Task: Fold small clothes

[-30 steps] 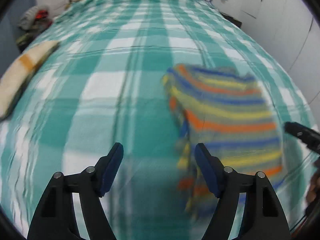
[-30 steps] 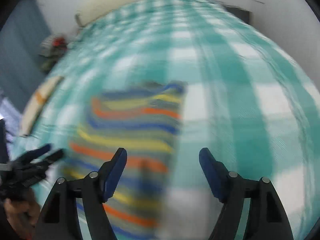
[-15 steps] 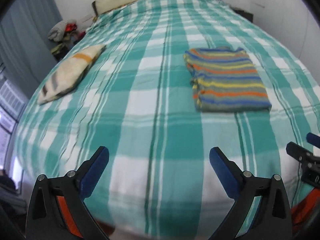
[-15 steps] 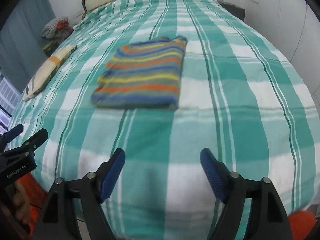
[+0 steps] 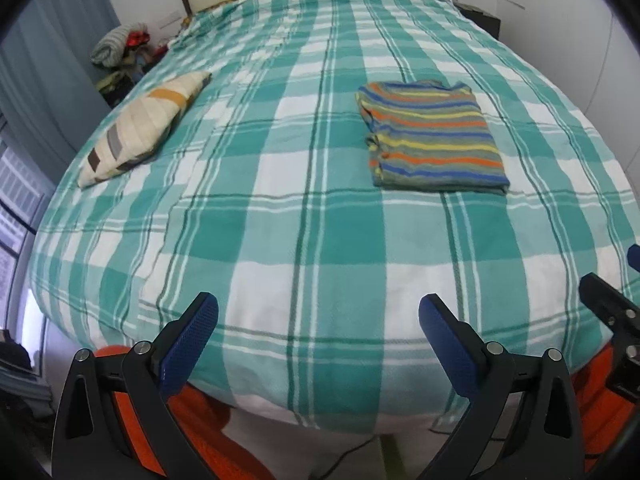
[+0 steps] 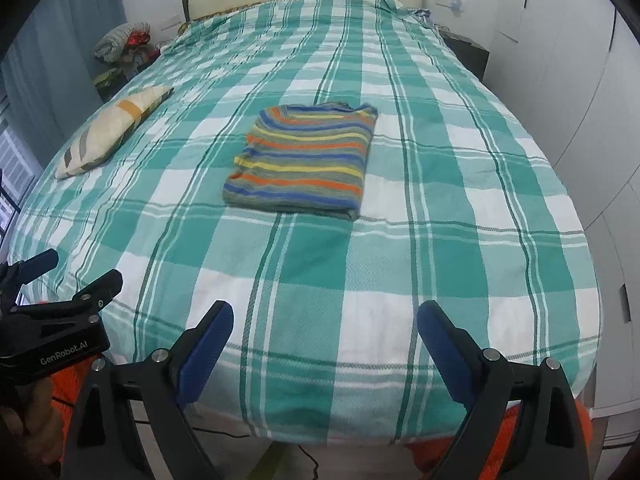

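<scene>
The fold looks done: the striped shirt [image 5: 434,138] lies as a neat rectangle on the bed [image 5: 280,240], right of the pillow [image 5: 144,128]. Next would be to fetch another garment, if there is one; none shows. The left tongs [image 5: 318,344] hang wide and empty off the bed's near edge, and the right tongs [image 6: 324,350] likewise, both well short of the shirt.
</scene>
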The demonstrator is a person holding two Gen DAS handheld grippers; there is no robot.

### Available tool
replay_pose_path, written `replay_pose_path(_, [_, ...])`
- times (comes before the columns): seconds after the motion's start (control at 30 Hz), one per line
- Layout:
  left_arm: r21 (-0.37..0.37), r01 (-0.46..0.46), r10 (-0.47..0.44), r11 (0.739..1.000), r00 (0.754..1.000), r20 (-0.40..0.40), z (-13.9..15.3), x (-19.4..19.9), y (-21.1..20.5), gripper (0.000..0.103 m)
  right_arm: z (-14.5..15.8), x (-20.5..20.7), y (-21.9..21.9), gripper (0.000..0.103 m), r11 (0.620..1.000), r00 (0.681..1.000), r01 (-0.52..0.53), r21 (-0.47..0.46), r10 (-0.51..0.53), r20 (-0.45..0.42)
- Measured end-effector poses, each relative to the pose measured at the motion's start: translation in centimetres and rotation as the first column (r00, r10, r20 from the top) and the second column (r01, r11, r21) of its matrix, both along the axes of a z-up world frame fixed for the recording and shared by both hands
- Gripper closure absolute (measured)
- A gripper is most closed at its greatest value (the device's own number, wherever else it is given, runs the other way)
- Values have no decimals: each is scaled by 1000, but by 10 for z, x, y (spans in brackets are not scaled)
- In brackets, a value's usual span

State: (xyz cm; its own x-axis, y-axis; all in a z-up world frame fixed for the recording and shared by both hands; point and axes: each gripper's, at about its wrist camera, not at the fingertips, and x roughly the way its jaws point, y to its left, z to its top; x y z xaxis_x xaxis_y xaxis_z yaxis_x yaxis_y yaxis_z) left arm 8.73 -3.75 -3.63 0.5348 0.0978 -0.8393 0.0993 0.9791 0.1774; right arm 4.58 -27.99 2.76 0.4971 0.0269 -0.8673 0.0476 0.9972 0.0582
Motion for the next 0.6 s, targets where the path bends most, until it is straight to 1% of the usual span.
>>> replay_pose_path(0.13, [-6, -4, 4, 1000, 1000, -12, 0, -3, 3, 2, 1, -5, 7, 11, 1000, 1000, -8, -11, 8, -15])
replay_pose_path(0.27, [-53, 0, -2, 999, 1000, -27, 3, -5, 6, 2, 6, -7, 11, 11, 1000, 1000, -13, -22, 12, -6])
replay_pose_path(0.6, [-73, 12, -11, 997, 1000, 6, 19, -7, 7, 2, 16, -8, 16, 11, 999, 1000, -6, -35, 7, 17])
